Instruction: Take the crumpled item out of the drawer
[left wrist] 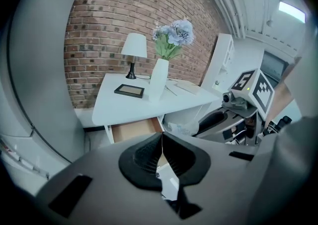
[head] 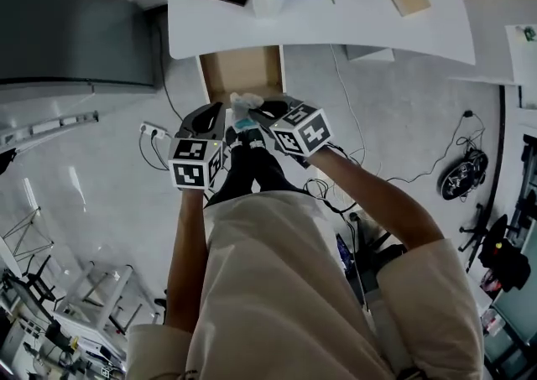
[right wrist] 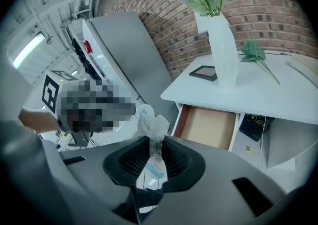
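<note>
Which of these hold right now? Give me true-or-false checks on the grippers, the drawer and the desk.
1. The right gripper is shut on the crumpled item. True.
2. The drawer is closed. False: it stands open, and its bare bottom shows.
3. The left gripper grips a corner of the item. False: its jaws are together with nothing between them.
4. A vase of flowers stands on the desk. True.
5. The item lies in the drawer. False: it is out of the drawer, between the right gripper's jaws.
</note>
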A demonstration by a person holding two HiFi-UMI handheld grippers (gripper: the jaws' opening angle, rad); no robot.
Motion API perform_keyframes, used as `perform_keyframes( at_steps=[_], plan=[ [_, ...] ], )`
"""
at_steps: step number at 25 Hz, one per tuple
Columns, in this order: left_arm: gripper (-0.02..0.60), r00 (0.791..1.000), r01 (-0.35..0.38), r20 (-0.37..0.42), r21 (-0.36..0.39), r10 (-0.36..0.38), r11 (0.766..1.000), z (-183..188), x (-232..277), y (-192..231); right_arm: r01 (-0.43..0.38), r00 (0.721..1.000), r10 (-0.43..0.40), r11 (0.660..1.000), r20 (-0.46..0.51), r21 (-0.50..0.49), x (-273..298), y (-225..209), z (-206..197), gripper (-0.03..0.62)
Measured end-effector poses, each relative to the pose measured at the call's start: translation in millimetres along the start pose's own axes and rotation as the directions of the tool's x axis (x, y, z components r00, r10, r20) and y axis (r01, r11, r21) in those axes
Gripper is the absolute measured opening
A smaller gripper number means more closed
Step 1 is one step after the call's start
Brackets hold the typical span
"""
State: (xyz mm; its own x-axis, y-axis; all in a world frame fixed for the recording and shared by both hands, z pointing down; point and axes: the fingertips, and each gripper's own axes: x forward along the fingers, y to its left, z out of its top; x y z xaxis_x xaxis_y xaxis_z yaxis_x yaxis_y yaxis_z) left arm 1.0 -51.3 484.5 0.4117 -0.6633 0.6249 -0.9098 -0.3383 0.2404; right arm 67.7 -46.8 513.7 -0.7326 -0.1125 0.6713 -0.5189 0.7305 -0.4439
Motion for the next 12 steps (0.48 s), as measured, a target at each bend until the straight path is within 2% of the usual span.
perform_keyframes(
  at_steps=[7,12],
  plan=[
    [0.017,1.000,0.027,-0.006,-0.002,-0.027,1.000,-4.1,6.4,-9.8,-0.012,1.000,0.011,0.999,-0.022,-0.042,-8.0,-1.4,-4.4,0.095],
    [0.017,1.000,0.017,-0.004,0.001,-0.017,1.000,-4.7,5.6,-6.8,0.000,1.000,0.000,0.999,-0.012,-0.046,-8.4,-7.3,1.6,0.095]
  ],
)
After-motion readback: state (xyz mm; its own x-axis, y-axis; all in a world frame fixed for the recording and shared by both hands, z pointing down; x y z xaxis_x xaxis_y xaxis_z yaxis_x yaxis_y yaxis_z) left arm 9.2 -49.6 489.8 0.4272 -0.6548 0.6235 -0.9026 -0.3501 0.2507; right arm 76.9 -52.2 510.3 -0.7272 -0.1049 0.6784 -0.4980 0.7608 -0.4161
